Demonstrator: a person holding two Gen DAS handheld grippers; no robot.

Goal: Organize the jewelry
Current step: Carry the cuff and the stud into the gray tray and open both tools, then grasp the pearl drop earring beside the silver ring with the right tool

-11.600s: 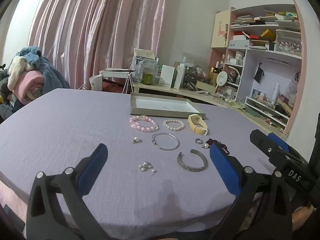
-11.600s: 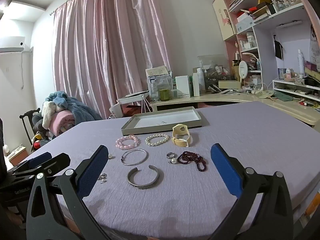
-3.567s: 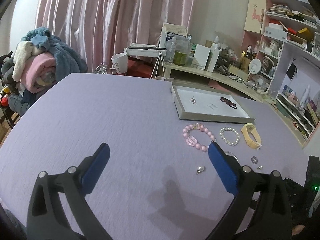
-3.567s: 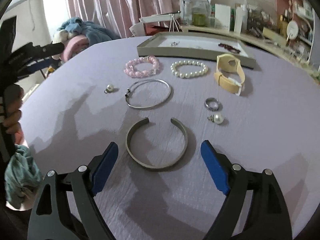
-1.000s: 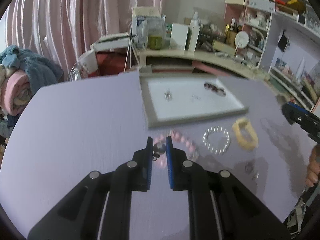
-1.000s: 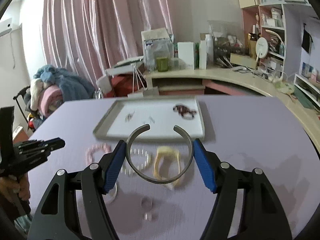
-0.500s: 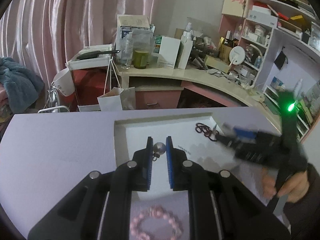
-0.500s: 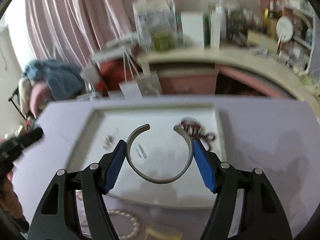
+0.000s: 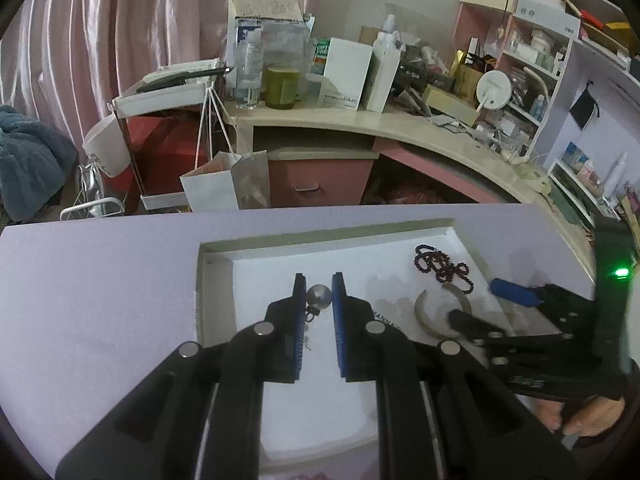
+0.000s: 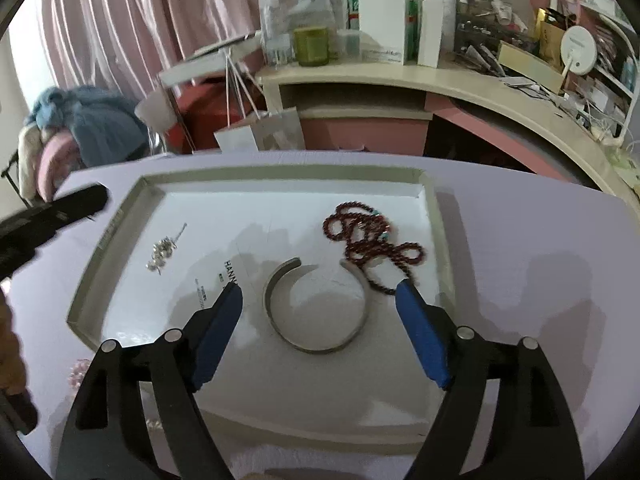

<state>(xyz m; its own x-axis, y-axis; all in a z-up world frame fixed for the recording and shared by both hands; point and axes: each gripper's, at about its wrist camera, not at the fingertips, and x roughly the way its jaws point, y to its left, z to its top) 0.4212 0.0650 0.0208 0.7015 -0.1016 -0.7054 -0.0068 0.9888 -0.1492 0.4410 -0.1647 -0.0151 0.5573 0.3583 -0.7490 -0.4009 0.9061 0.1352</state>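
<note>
My left gripper (image 9: 318,286) is shut on a pearl earring (image 9: 319,297) and holds it over the left part of the white jewelry tray (image 9: 216,247). My right gripper (image 10: 319,290) is open, its fingers on either side of the silver cuff bangle (image 10: 316,312), which lies on the tray floor (image 10: 256,208). The cuff also shows in the left wrist view (image 9: 430,312). A dark red bead string (image 10: 368,236) lies just behind the cuff, touching it. A small cluster of silver earrings (image 10: 162,252) lies at the tray's left.
The tray sits on a table with a lilac cloth (image 9: 100,300). A pink bead bracelet (image 10: 78,372) peeks out at the tray's near left. Behind the table stands a cluttered curved desk (image 10: 400,76) and pink curtains (image 9: 100,40).
My right gripper has opened and let go of the cuff, which now lies in the tray. My left gripper has moved closer over the tray, still holding the pearl earring.
</note>
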